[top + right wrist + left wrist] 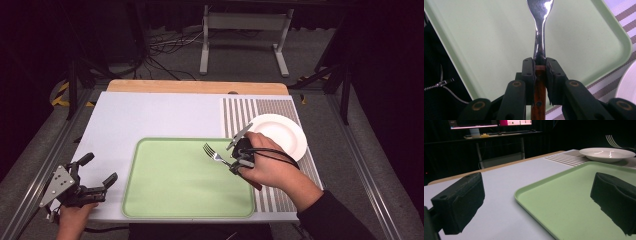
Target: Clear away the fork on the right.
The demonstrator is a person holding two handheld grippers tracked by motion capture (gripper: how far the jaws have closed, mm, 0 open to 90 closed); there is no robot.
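Right tool (pixel 540 67) was clamped on one fork (pixel 214 154) held over one green tray (pixel 150 200), one white plate (pixel 285 135) beside, while left tool (pixel 97 175) stood open and empty on the table (pixel 150 115).

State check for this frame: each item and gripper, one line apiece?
fork: clamped by its wooden handle, held above the tray
right gripper: shut on the fork
left gripper: open, nothing between its jaws, left of the tray
green tray: flat on the table, nothing on it
white plate: upright on the striped mat, nothing on it
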